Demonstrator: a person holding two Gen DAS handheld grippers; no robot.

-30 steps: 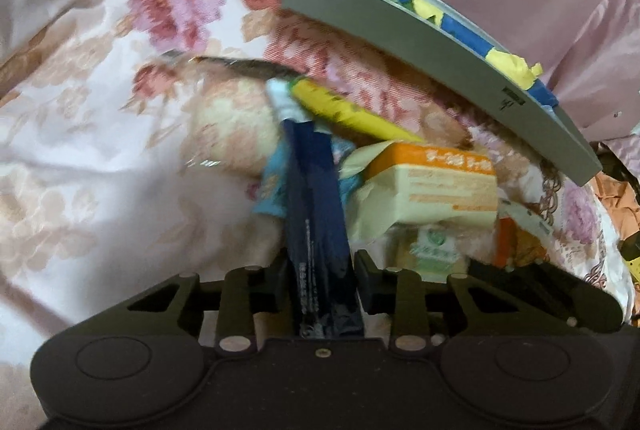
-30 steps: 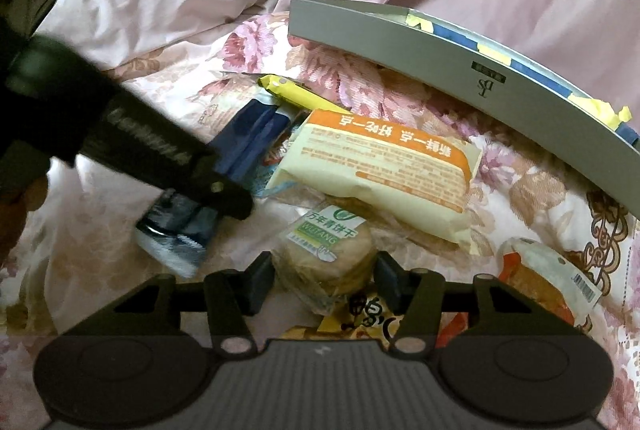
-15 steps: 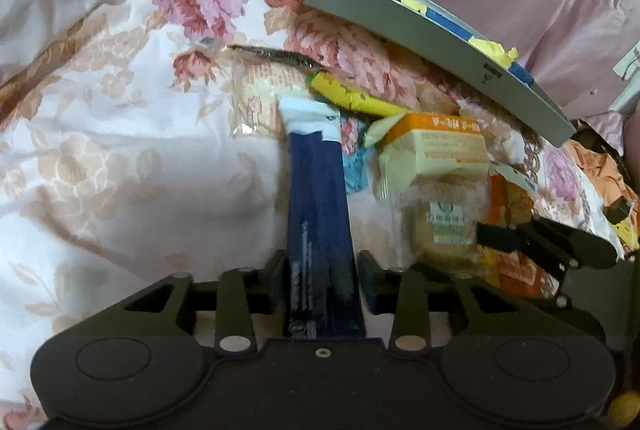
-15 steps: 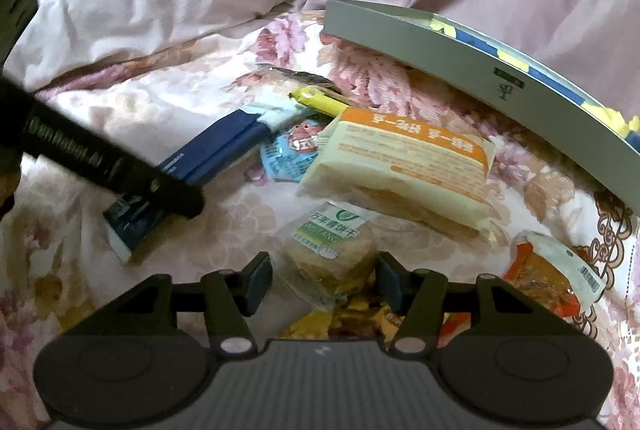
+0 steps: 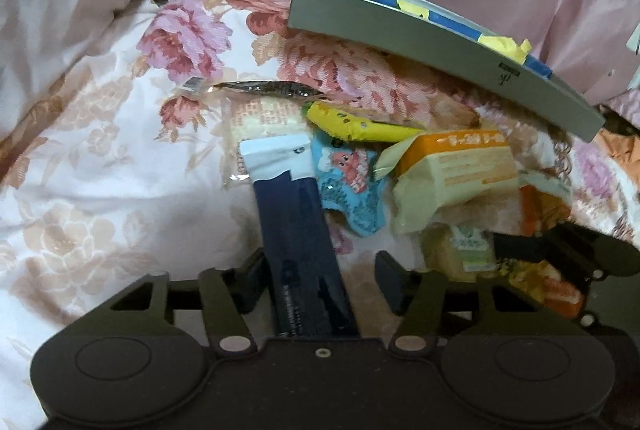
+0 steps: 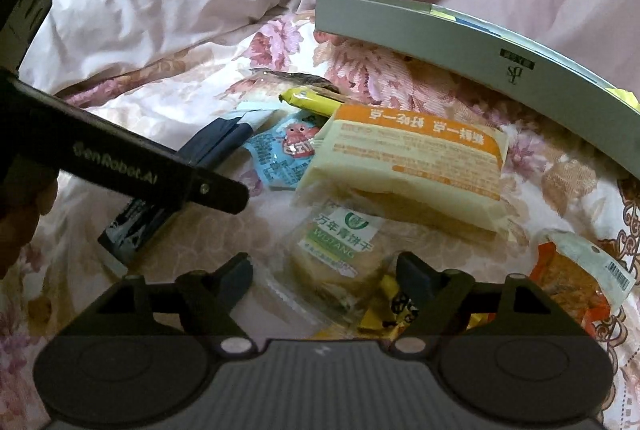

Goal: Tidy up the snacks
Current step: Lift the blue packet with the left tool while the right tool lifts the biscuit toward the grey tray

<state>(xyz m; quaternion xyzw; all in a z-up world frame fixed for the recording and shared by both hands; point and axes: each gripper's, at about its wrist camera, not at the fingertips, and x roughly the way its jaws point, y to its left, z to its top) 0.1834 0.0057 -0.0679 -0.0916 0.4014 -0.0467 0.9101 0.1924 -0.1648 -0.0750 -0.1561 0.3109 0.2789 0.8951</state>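
Most snacks lie loose on the flowered bedspread (image 6: 168, 118) in front of the grey cardboard box (image 6: 460, 66), which already shows yellow and blue packets inside, so the sorting seems barely begun. The left gripper (image 5: 318, 272) sits low with its jaws apart around the long dark-blue packet (image 5: 296, 230), which rests on the bed. The right gripper (image 6: 324, 276) hovers, jaws spread and holding nothing, over the clear-wrapped green-labelled biscuit pack (image 6: 340, 246).

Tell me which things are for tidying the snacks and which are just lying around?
Snack job: dark blue packet, yellow stick, blue octopus pouch, orange-topped cake pack, green-label biscuit, grey box.
Just lying about: flowered quilt, pink duvet.
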